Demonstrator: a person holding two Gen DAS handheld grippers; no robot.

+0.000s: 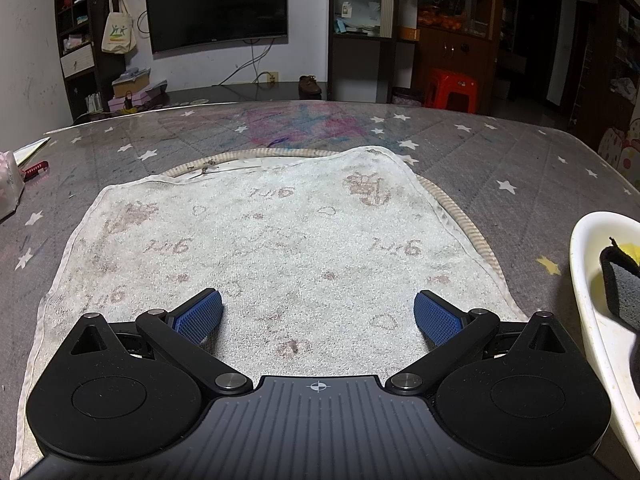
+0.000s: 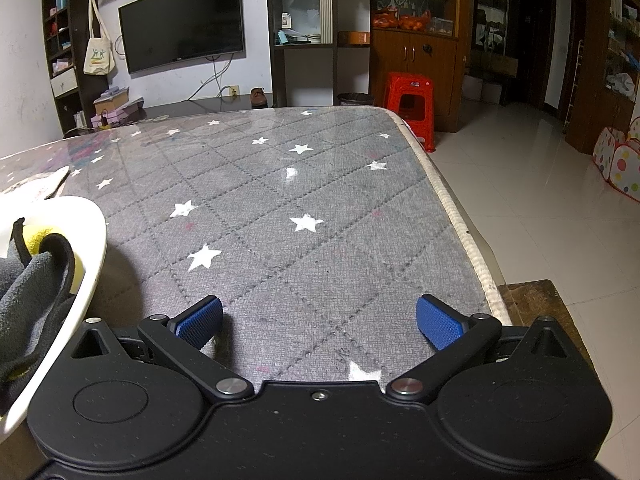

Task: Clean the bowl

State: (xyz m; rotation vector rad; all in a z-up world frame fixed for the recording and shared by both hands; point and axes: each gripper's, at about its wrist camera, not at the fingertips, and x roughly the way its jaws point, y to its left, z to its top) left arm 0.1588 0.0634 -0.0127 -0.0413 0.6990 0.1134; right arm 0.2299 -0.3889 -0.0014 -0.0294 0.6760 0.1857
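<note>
Here the bowl (image 2: 94, 240) sits upright beside both spread, empty claws.

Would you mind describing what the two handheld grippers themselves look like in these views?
The left gripper and right gripper look alike: matte black bodies with two round discs, angled black link arms on silver pivot pins, and blue textured pads on the fingers. The left body is ribbed with a small white crosshair mark; the right shows a central screw. No cables or sleeves are visible.
</note>
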